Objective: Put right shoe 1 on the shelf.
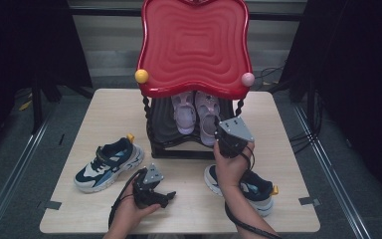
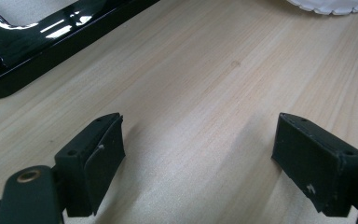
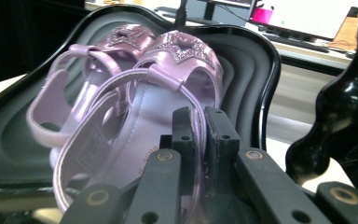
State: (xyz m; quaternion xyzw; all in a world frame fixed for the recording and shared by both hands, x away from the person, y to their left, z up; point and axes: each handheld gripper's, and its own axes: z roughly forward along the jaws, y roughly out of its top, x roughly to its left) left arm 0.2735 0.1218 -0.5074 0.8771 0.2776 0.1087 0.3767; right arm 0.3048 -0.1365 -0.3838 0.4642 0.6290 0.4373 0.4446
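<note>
Two purple strappy sandals lie side by side on the black lower tray [image 1: 179,149] of a small rack with a red top [image 1: 194,45]. My right gripper [image 1: 222,134] reaches in at the tray's right front. In the right gripper view, my right gripper [image 3: 200,116] is shut on the thin heel strap of the nearer sandal [image 3: 168,70], and the other sandal [image 3: 107,46] sits just to its left. My left gripper [image 1: 165,197] rests low over the table near the front edge. Its jaws stand wide apart around bare wood in the left gripper view [image 2: 198,135], so it is open.
A blue, black and white sneaker [image 1: 109,163] sits on the table at the left. Its mate [image 1: 256,189] lies at the right front, partly under the person's right hand. A black twisted rack post [image 3: 335,121] stands close to my right gripper. The tray's glossy edge [image 2: 37,42] is near my left gripper.
</note>
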